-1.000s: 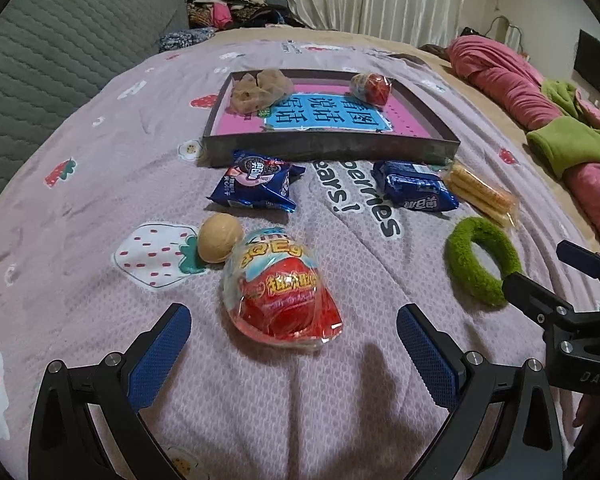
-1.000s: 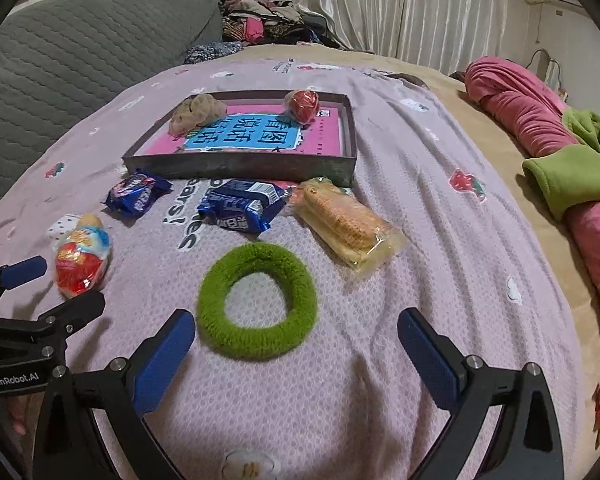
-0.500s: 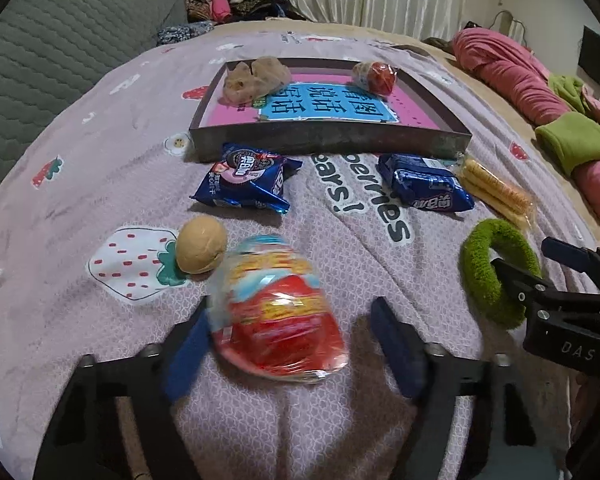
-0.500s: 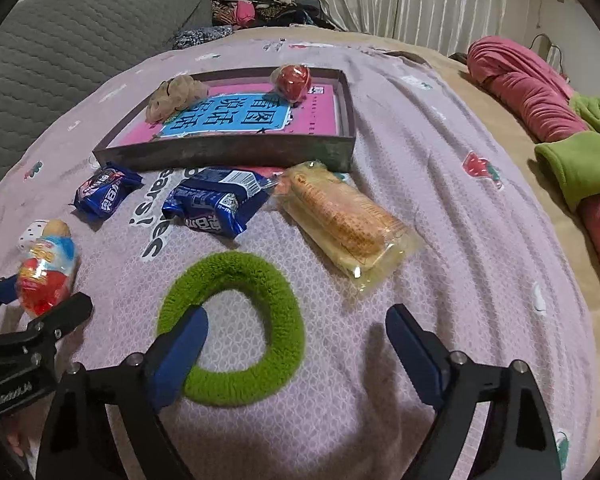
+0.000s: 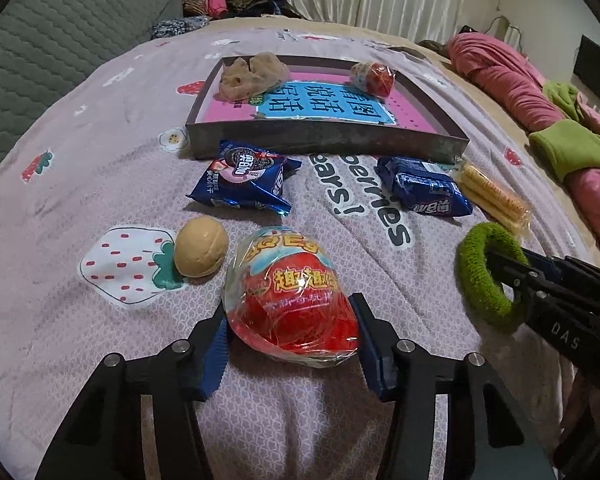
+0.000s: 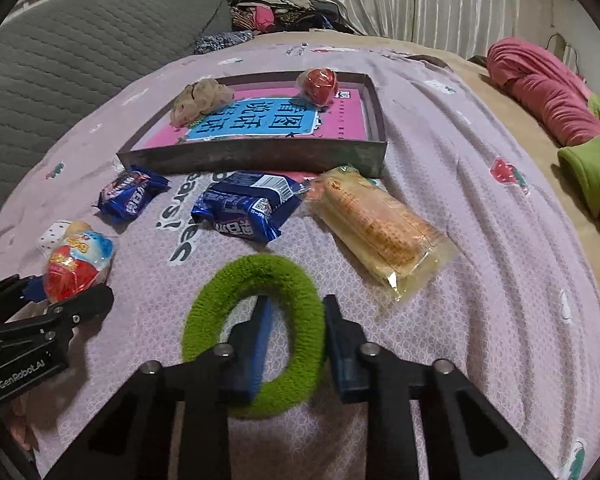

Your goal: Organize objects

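Losing the near end of the wrapped toy egg point(image 5: 292, 292) behind its own bulk, down at six o'clock in the left wrist view. Left gripper point(image 5: 292, 344) closing around it, blue pads pressing into the crinkled wrap on both sides, egg lying on the pink bedspread point(image 5: 100, 184). Peeking out at nine o'clock of the egg, a tan ball point(image 5: 200, 252), just beside it; from the right wrist view almost wholly hidden behind the egg.

Right gripper point(image 6: 296, 332) closing on the green fuzzy ring point(image 6: 256, 328): one finger down through the hole, the other outside at three o'clock, pinching the right side of the loop. Near edge of the ring disappearing under the black fingers.

Sitting up at twelve o'clock, a shallow dark tray point(image 5: 324, 140) with a pink and blue printed sheet on its floor, lettering hard to read. Inside, a crumpled beige cloth point(image 5: 252, 74) in the far left corner and a second wrapped egg point(image 5: 374, 76) toward the far right.

Lying between tray and grippers: two blue biscuit packets point(image 5: 248, 184) point(image 5: 428, 192), and a clear-wrapped wafer pack point(image 6: 376, 228), one end touching the tray's front wall.
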